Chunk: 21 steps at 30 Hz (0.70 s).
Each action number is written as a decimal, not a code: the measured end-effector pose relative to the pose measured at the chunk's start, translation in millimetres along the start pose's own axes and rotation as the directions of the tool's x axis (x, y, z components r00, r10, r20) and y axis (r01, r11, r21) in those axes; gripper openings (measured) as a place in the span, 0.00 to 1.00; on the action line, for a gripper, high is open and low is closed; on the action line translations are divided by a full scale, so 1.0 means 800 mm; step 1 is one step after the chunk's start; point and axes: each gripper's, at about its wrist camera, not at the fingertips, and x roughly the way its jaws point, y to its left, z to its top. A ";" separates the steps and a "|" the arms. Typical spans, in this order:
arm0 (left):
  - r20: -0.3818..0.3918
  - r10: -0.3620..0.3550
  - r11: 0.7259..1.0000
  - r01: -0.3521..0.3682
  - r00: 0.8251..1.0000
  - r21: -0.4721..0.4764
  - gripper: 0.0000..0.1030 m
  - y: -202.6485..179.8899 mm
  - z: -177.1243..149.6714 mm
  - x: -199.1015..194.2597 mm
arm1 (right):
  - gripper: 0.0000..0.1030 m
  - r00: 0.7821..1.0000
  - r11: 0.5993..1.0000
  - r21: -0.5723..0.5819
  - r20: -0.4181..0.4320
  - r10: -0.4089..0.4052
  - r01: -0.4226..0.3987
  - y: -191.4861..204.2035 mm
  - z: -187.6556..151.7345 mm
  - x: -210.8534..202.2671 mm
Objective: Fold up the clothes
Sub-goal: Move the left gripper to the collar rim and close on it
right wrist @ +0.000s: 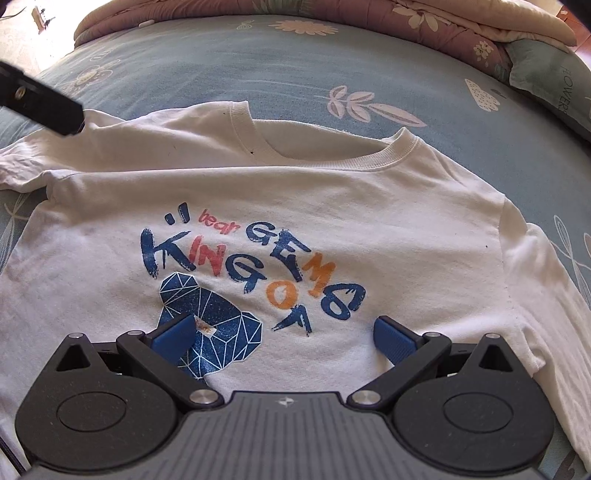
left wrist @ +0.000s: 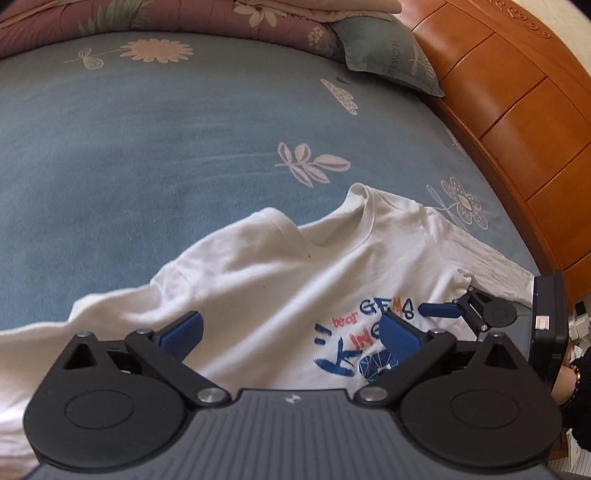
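A white long-sleeved shirt (right wrist: 369, 206) lies face up and spread out on the bed, its collar (right wrist: 399, 155) pointing away from me. Its chest carries a blue, red and orange "KING GEMS" print (right wrist: 243, 266) over a blue geometric figure. My right gripper (right wrist: 284, 336) is open just above the lower chest, one pad over the blue figure. My left gripper (left wrist: 291, 332) is also open, over the shirt's left chest near the sleeve seam, with nothing between its pads. At the shirt's right side shows one blue finger (left wrist: 439, 309) of the right gripper.
The shirt rests on a blue flowered bedsheet (left wrist: 147, 147). A maroon floral quilt (left wrist: 147, 18) and a grey-green pillow (left wrist: 388, 48) lie at the far side. An orange wooden headboard (left wrist: 517, 110) runs along the right. A person's dark sleeve (left wrist: 580, 391) shows at the right edge.
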 end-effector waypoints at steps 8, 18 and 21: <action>-0.131 -0.074 0.997 0.076 0.989 0.008 0.97 0.022 0.070 0.085 | 1.00 0.996 0.994 0.058 0.002 0.092 -0.092 -0.021 0.005 -0.007; -0.240 -0.166 0.986 0.169 0.957 -0.006 0.97 0.037 0.119 0.144 | 1.00 0.991 0.989 0.074 0.042 0.126 -0.129 -0.031 0.012 -0.003; -0.250 -0.194 0.980 0.196 0.948 -0.016 0.97 0.037 0.117 0.142 | 1.00 0.990 0.989 0.065 0.043 0.131 -0.133 -0.033 0.013 0.001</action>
